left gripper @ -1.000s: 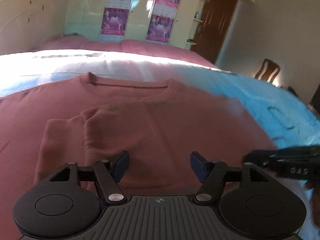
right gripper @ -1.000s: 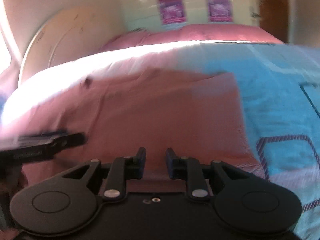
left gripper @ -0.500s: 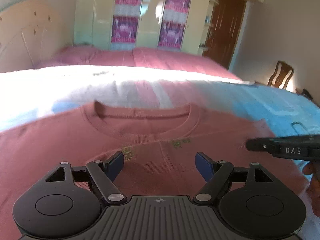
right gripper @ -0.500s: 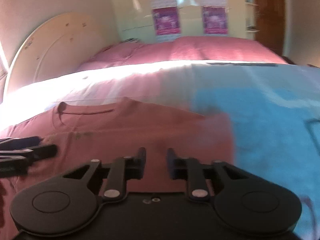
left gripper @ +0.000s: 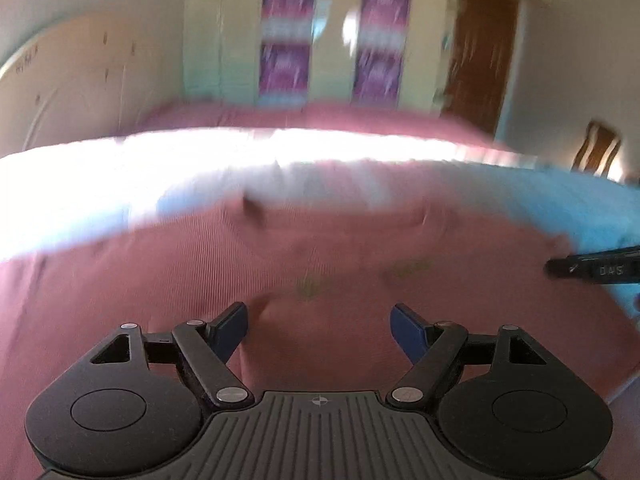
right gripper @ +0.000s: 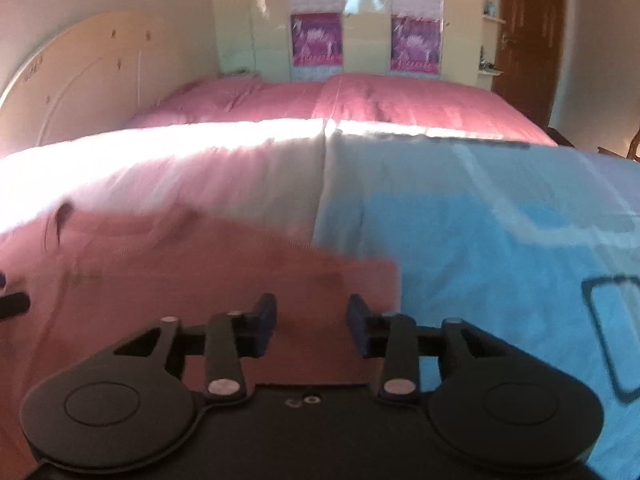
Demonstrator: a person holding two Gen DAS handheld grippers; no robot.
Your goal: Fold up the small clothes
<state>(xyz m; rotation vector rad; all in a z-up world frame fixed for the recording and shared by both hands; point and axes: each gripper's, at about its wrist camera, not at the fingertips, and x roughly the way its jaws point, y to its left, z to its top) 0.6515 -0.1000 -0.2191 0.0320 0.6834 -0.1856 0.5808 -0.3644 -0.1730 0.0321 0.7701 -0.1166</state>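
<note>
A pink knit sweater (left gripper: 320,248) lies flat on the bed, collar toward the far side. My left gripper (left gripper: 318,330) is open and empty just above its middle. The sweater's right part shows in the right wrist view (right gripper: 224,272), ending in a straight edge on the blue sheet. My right gripper (right gripper: 311,326) is open over that part, with nothing between its pads. The right gripper's tip also shows at the right edge of the left wrist view (left gripper: 596,269). Both views are blurred.
The bed carries a blue patterned sheet (right gripper: 500,240) on the right and a pink blanket (right gripper: 380,100) at the far end. A headboard (right gripper: 72,80) stands at left, a wardrobe with posters (right gripper: 360,20) behind, and a wooden chair (left gripper: 598,152) at far right.
My right gripper has opened from nearly shut. Both grippers have moved forward over the sweater and tilted up. The folded sleeve seen one second ago is out of view.
</note>
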